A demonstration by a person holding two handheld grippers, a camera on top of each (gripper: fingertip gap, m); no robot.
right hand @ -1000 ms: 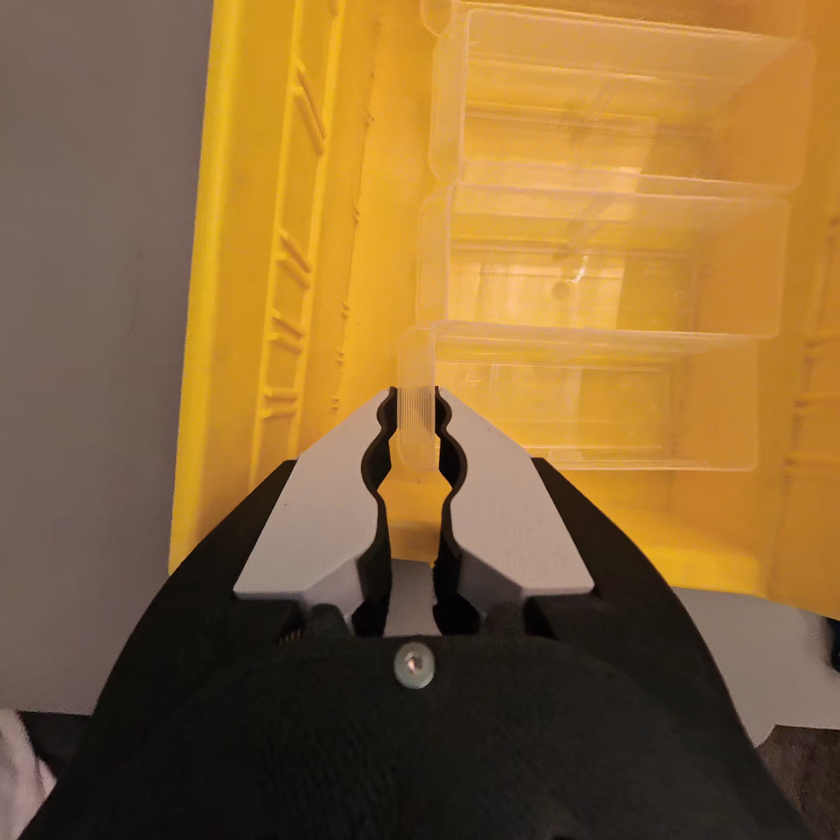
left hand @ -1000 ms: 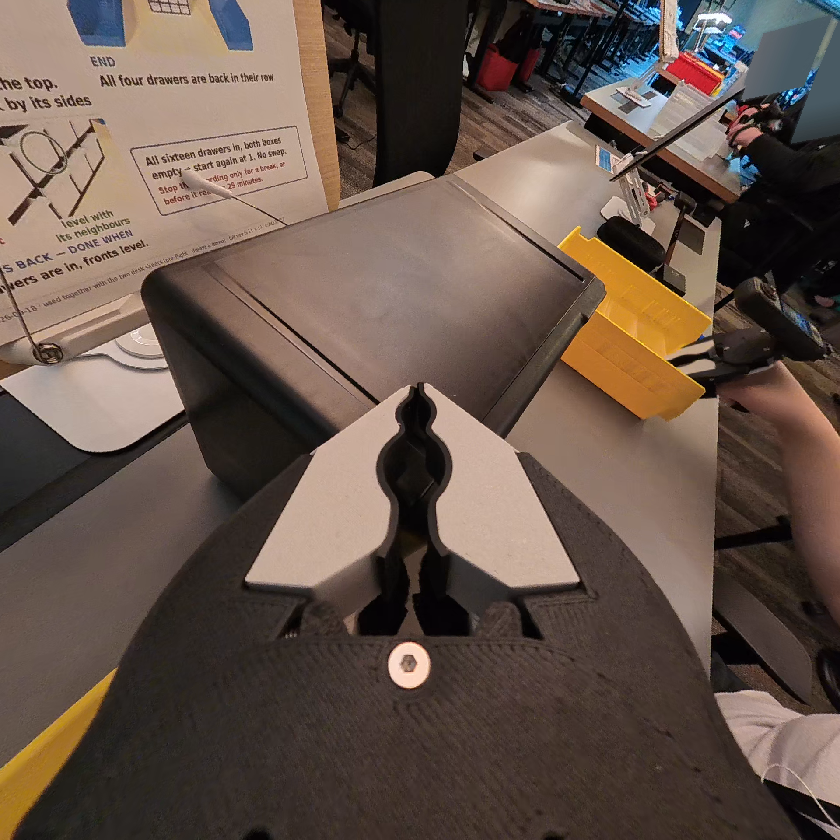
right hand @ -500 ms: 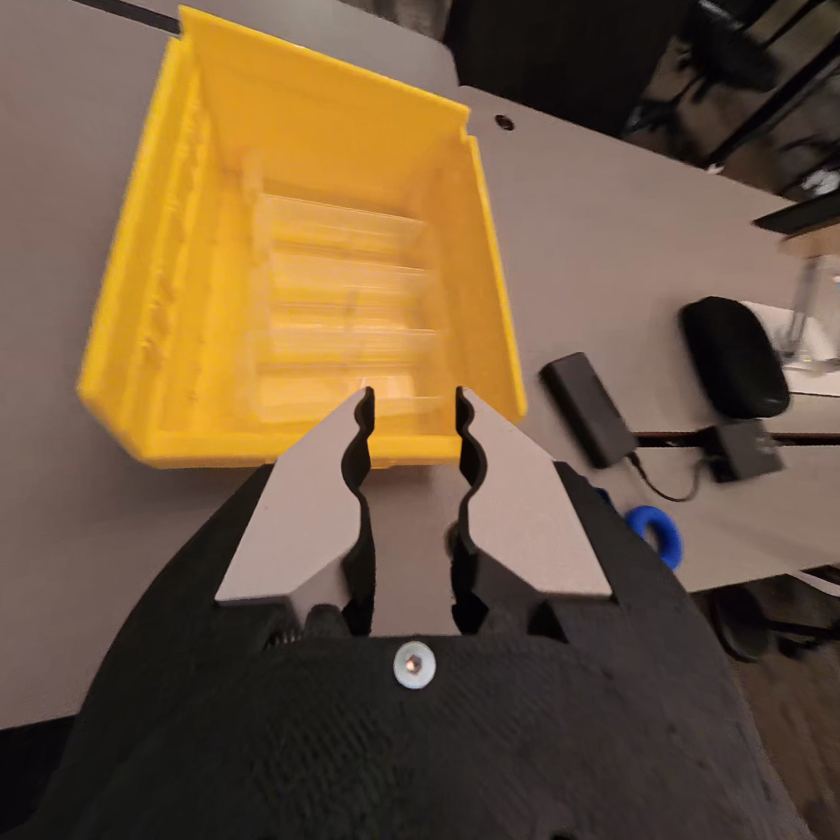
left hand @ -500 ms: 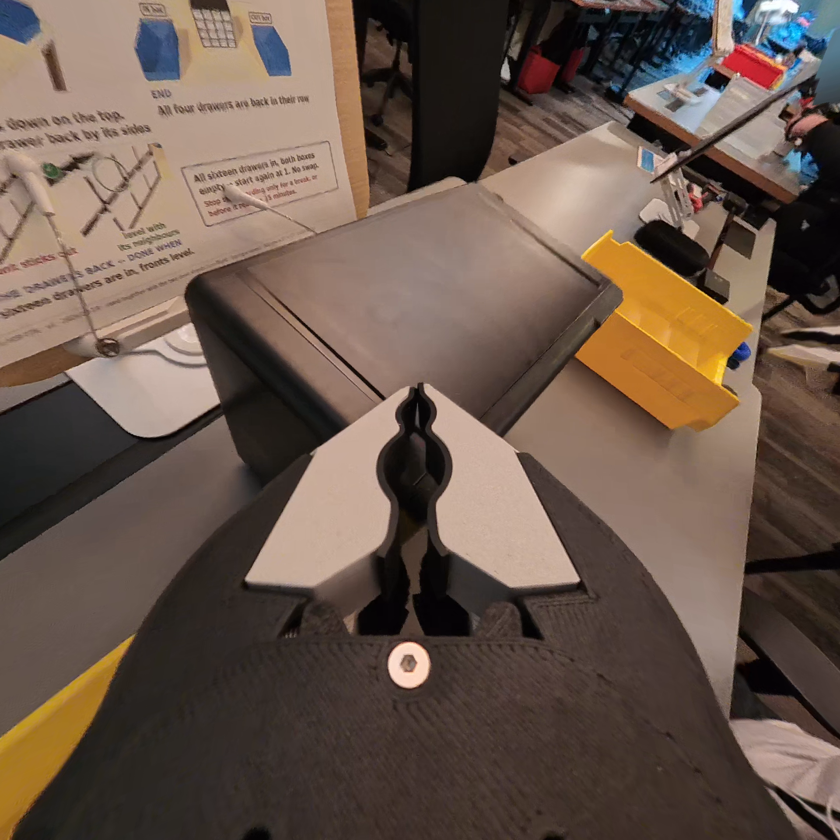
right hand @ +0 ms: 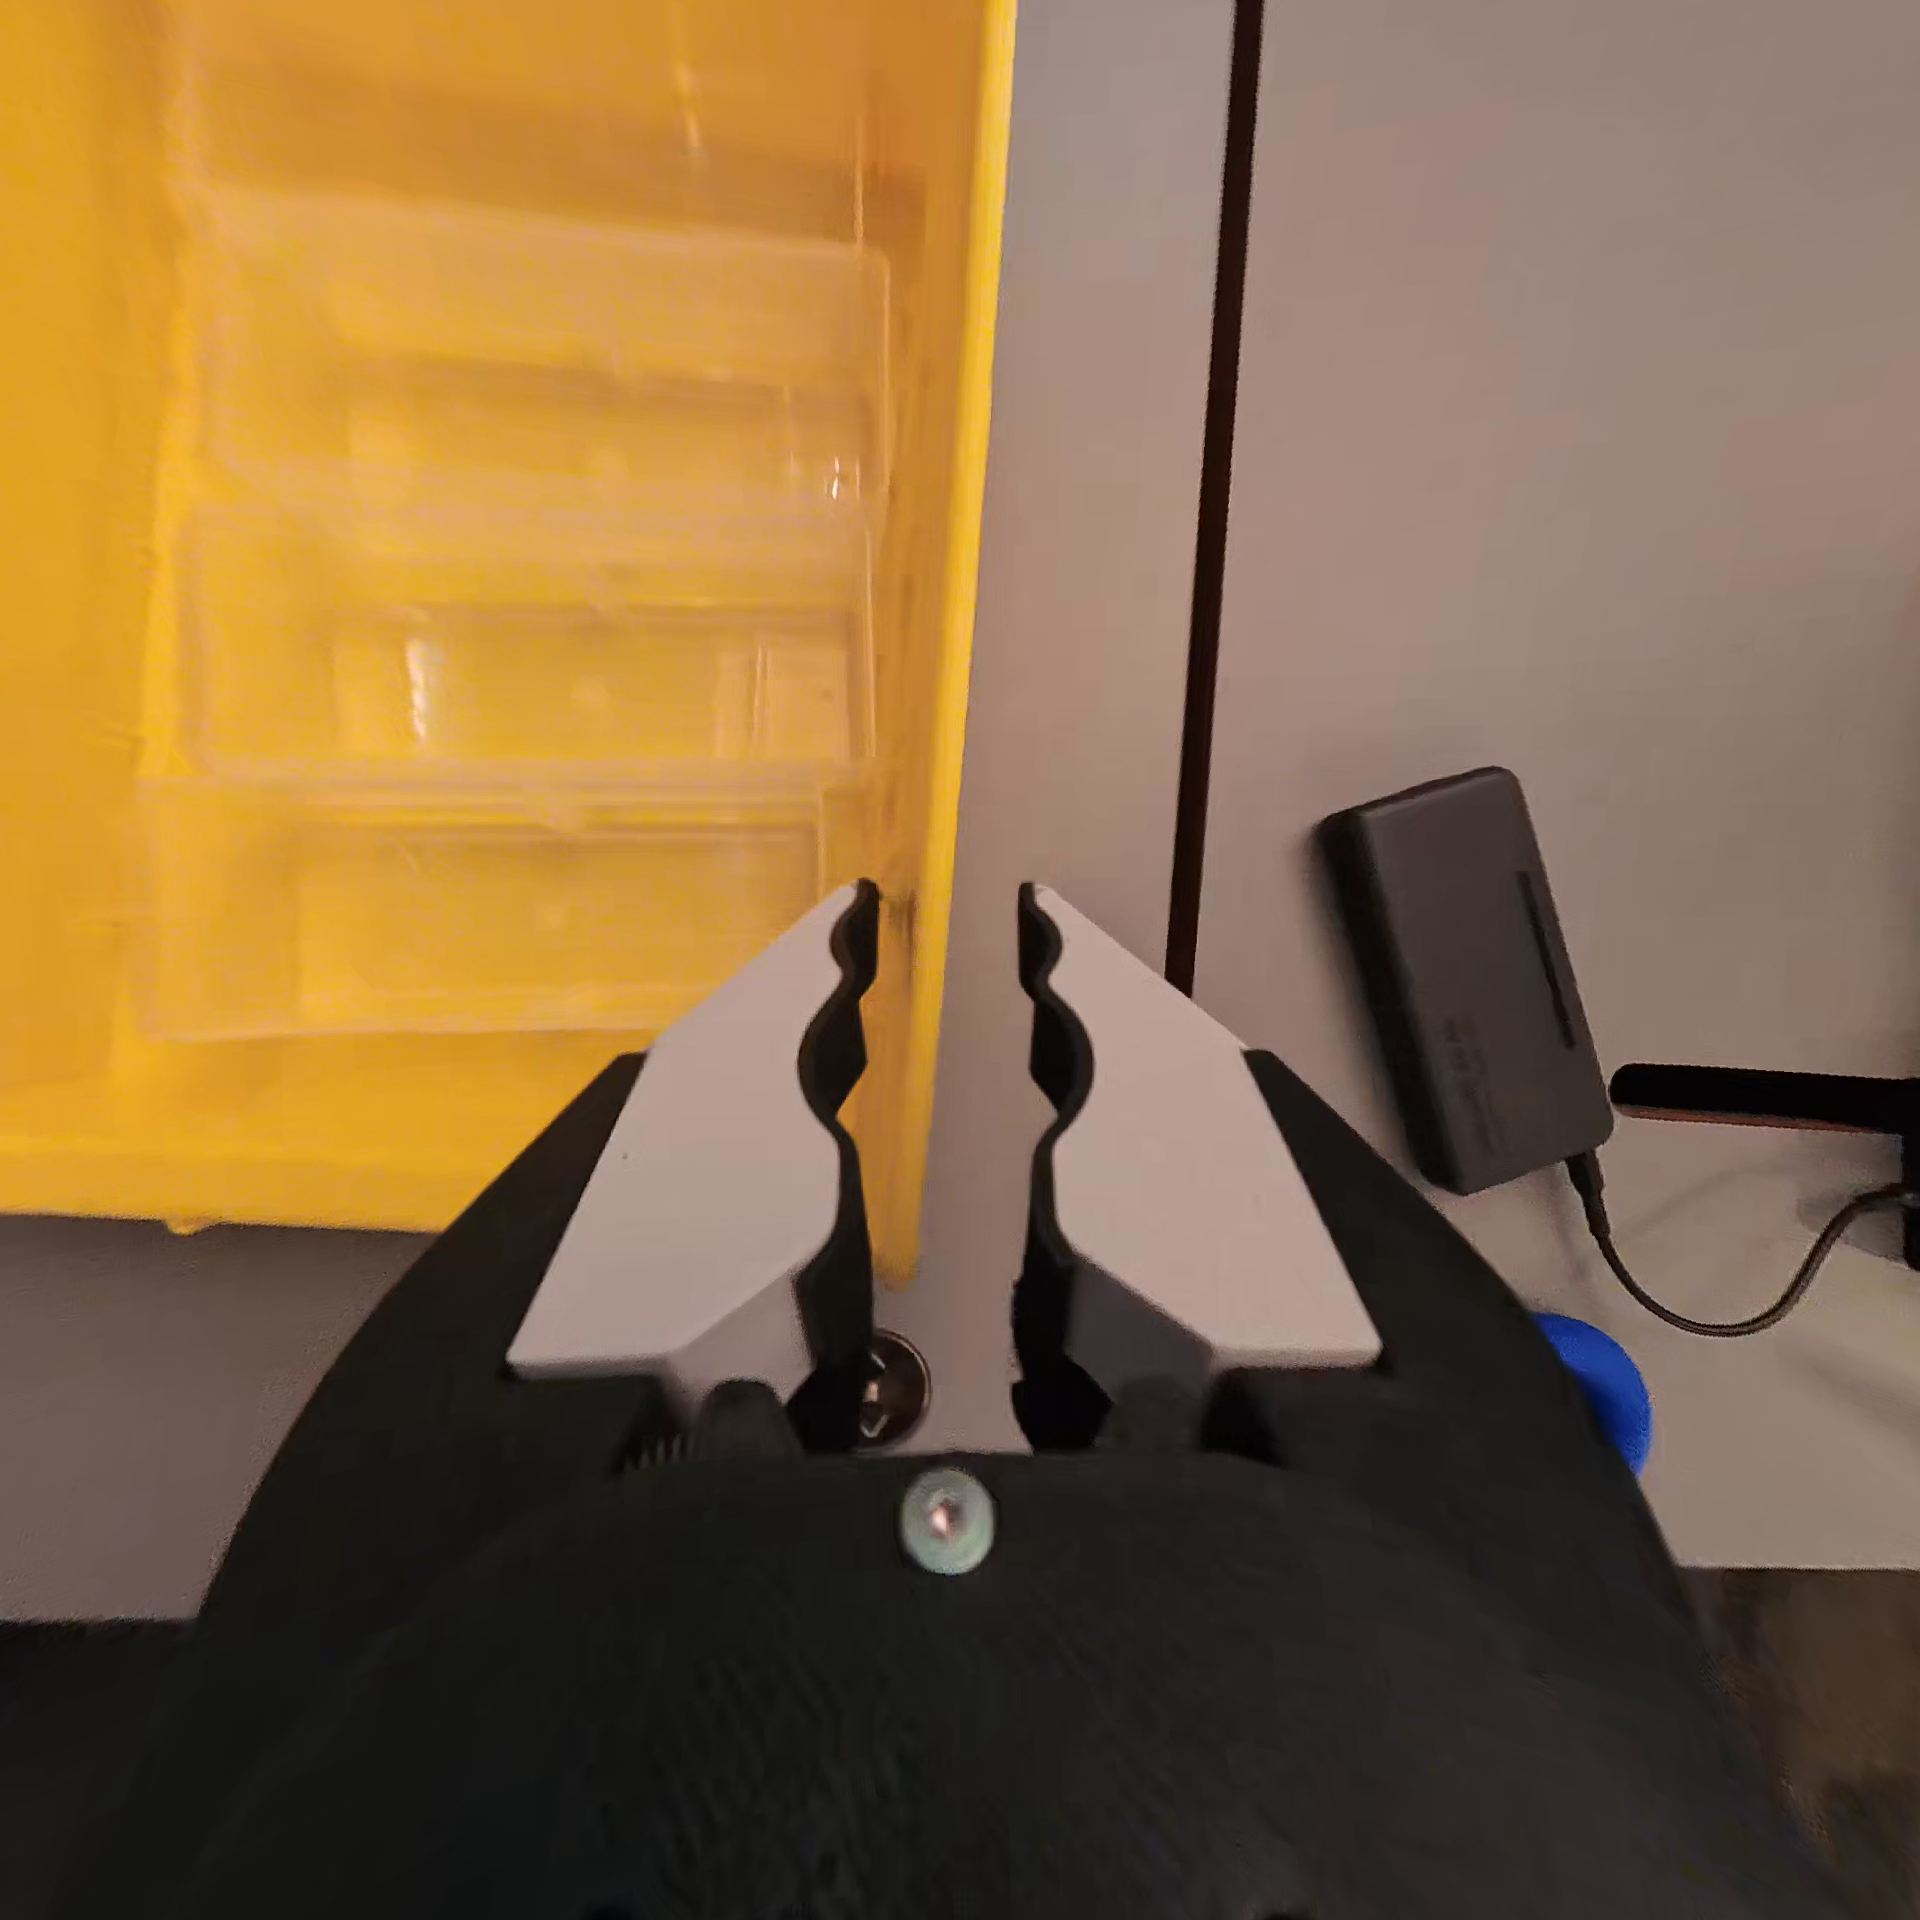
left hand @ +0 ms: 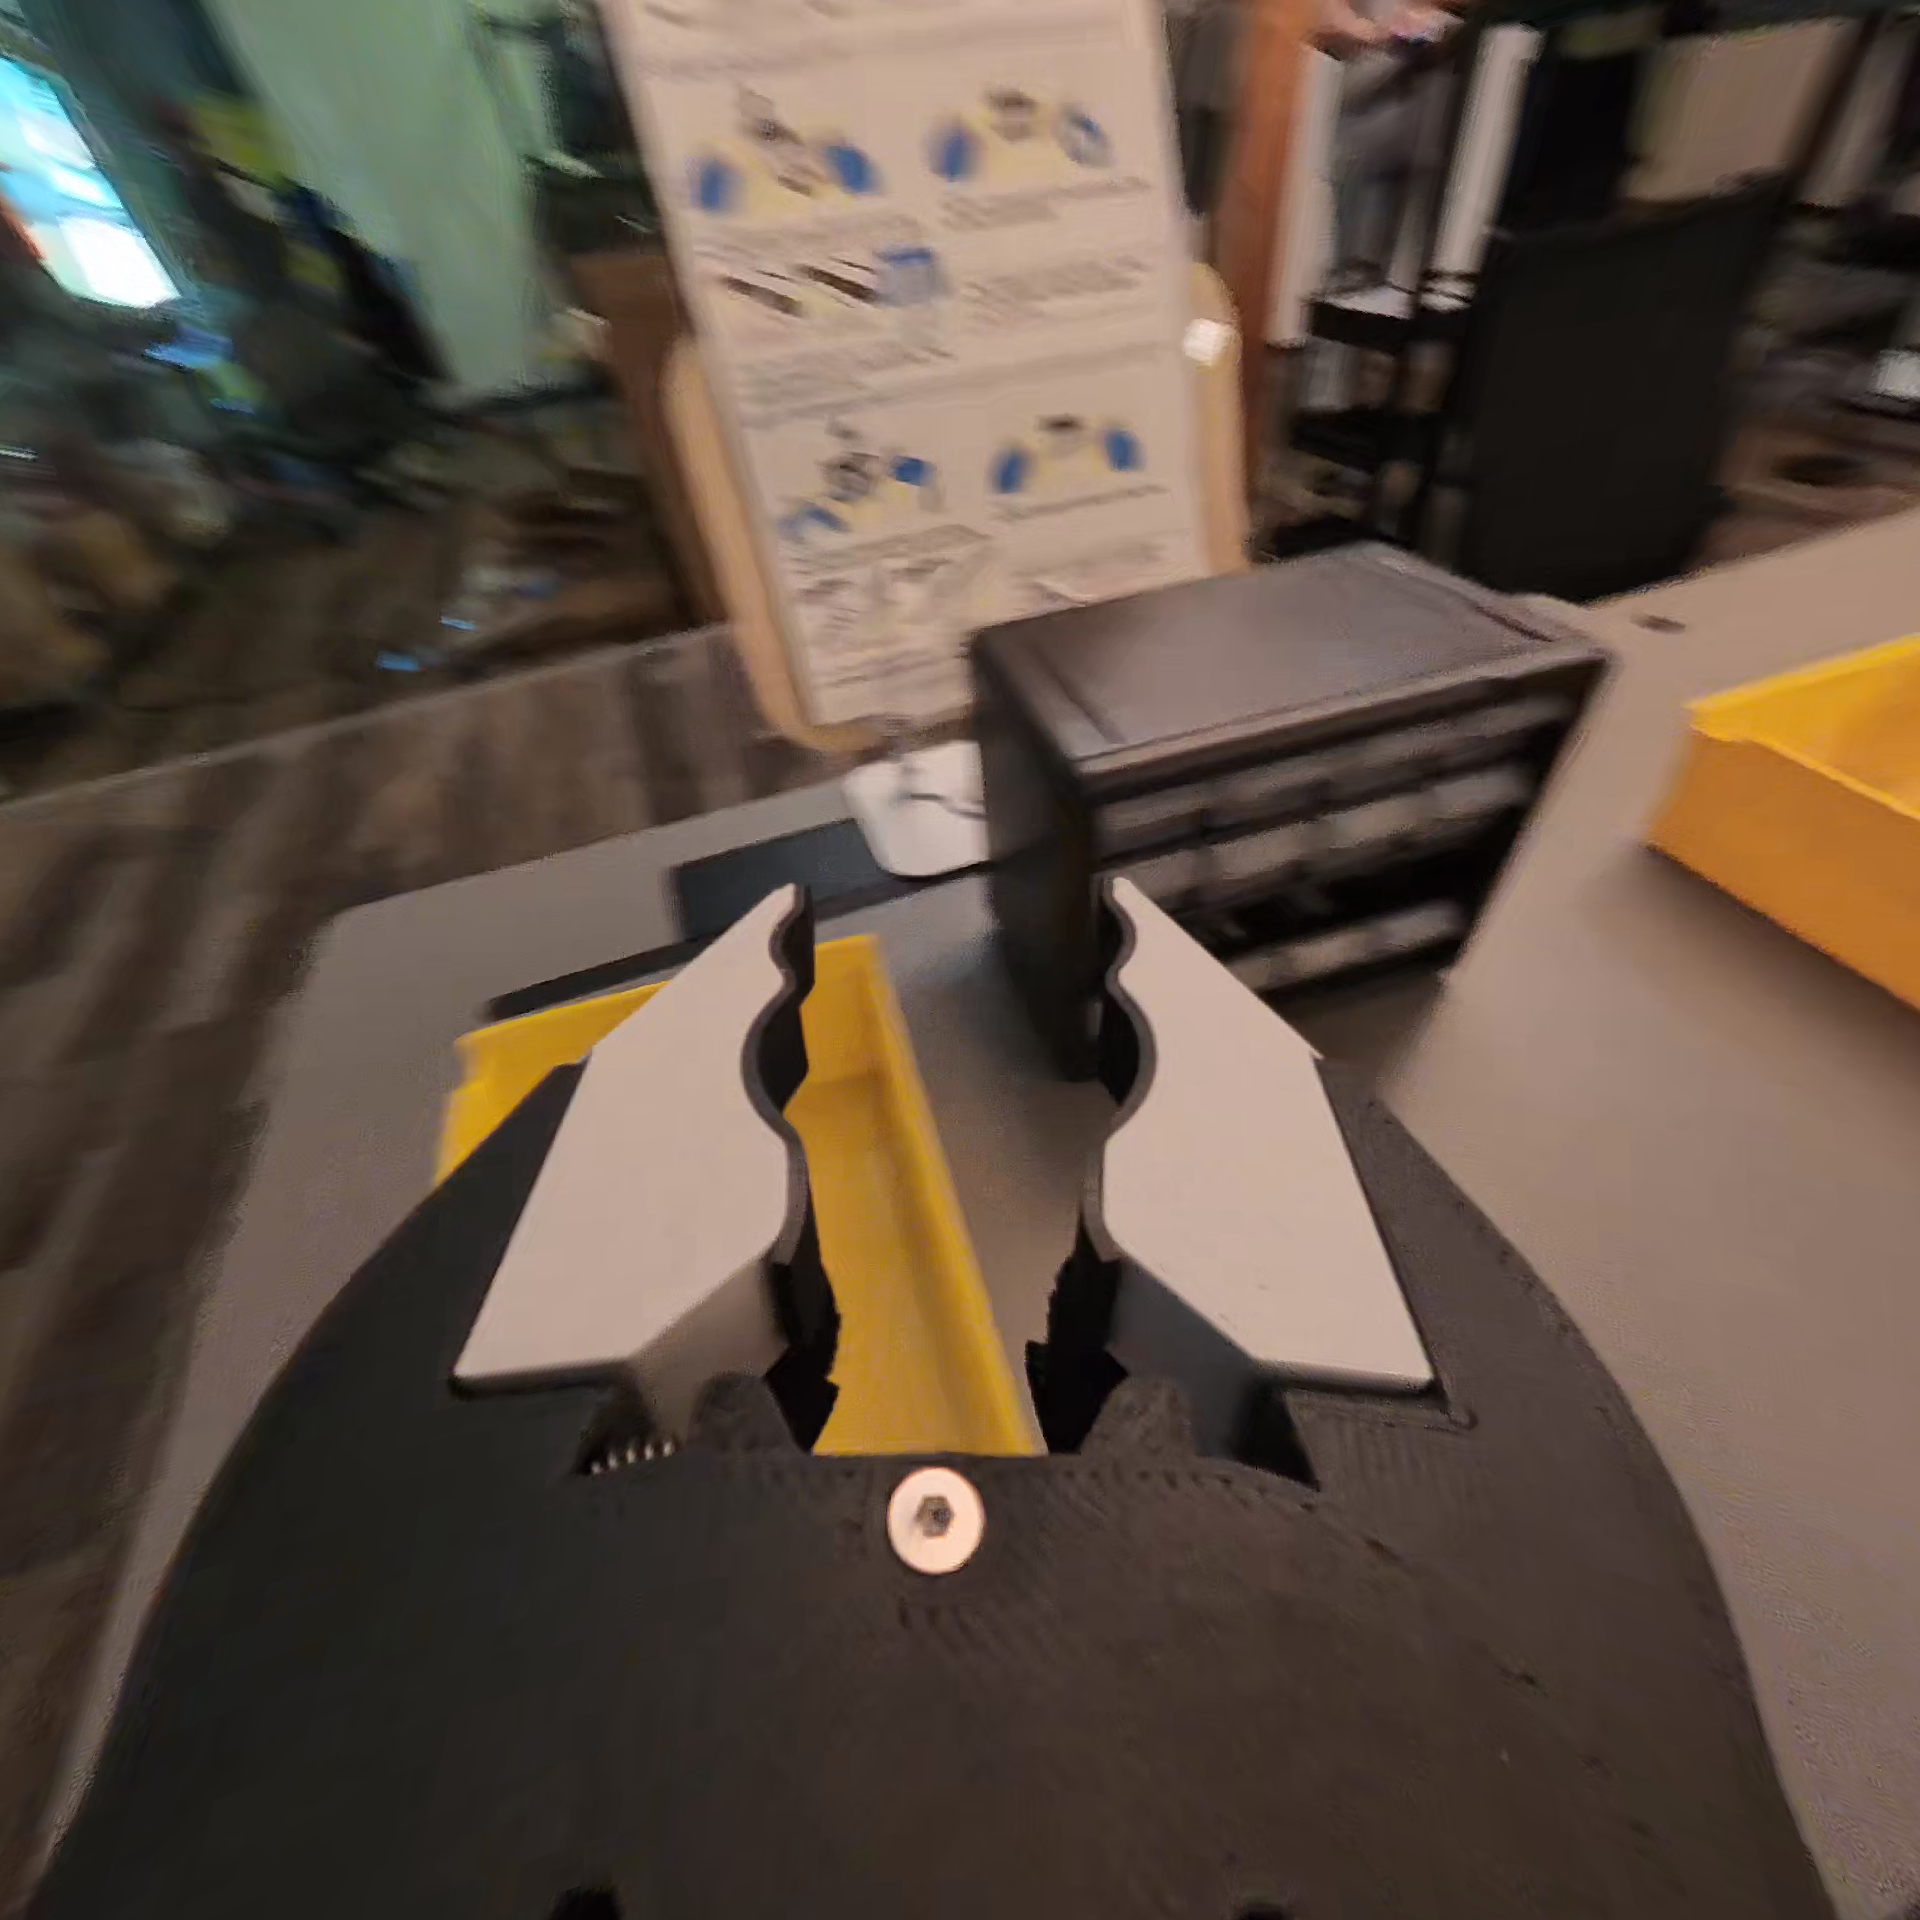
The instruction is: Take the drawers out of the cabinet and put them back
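1. Both our jaws are spread wide, and nothing sits between them. Our left gripper (left hand: 954, 914) hangs over the grey table (left hand: 1662, 1195), and our right gripper (right hand: 943, 891) hangs over the right wall of a yellow bin (right hand: 961, 623).
2. Under our left fingers (left hand: 665, 1143) we see another yellow bin (left hand: 883, 1195). Our own gripper hides most of it, so we cannot tell what is in it.
3. Just past our left gripper stands the black cabinet (left hand: 1278, 665). Its front faces right. We can see rows of drawers in it, but the picture is blurry and we cannot count them.
4. A corner of a yellow bin (left hand: 1808, 821) shows at the right edge of the left wrist view. The picture edge cuts it off.
5. Behind the cabinet stands a white poster board (left hand: 935, 343) with small drawings. It is too blurry to make out. The room behind it is a smear too.
6. In the right wrist view, clear drawers (right hand: 520, 644) lie side by side in the bin. They are see-through, so their edges are hard to find.
7. To the right of that bin, a dark box (right hand: 1465, 977) with a cable lies on the table. A blue thing (right hand: 1600, 1392) peeks out from behind our right gripper. Most of it is hidden.
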